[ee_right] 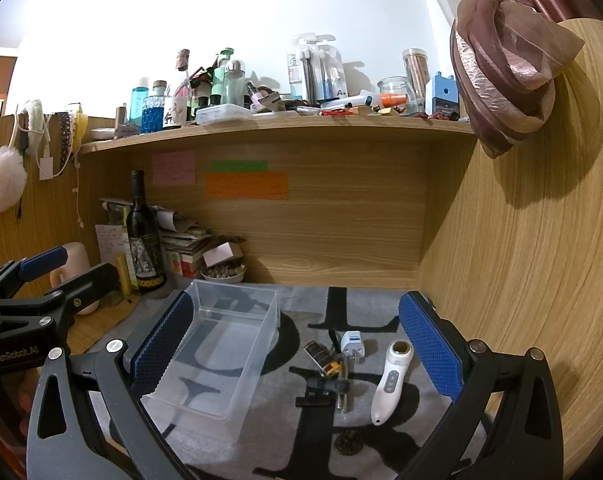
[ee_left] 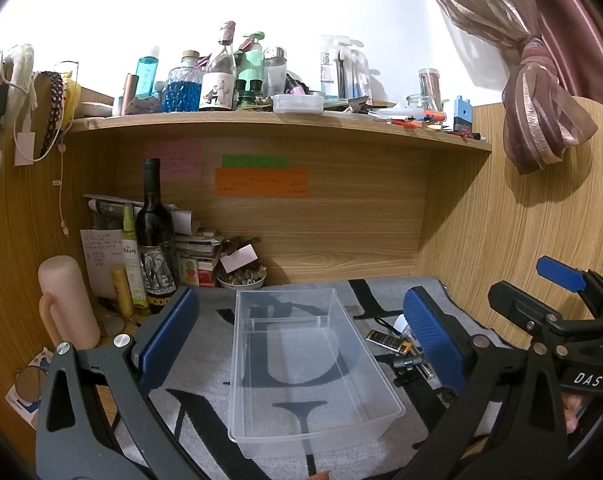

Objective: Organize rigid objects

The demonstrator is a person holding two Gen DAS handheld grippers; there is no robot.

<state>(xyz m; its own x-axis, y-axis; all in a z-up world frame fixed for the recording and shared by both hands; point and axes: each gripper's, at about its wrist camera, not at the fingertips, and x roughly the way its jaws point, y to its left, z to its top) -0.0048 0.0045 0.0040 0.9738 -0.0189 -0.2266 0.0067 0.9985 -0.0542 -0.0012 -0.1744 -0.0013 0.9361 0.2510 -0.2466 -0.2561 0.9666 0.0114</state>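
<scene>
Starting the sort, by the look of it: clear plastic bin empty on the grey lettered mat on the counter, nothing loaded yet. Loose rigid items lying in a cluster right of the bin: white handheld device, white plug adapter, small brown-and-yellow box, black clip-like piece, slim metallic tube, small dark round thing nearer the camera. All apart from the bin, none inside.

Right claw spread wide, holding nothing, hovering above the mat and framing the item cluster between its blue pads; left pad sitting over the bin's near wall in view. Left claw also spread wide, empty, straddling the bin from above, bin centred between its pads.

Next move probably calling for: right claw dropping onto one item, likely the white handheld device or the adapter, closing across the narrow axis, lifting, carrying left over the bin rim. Crowded cluster, so picking an outer piece first to avoid nudging neighbours. Left claw possibly steadying the bin.

Both held level, pointed forward and slightly down toward the counter's back panel.
</scene>
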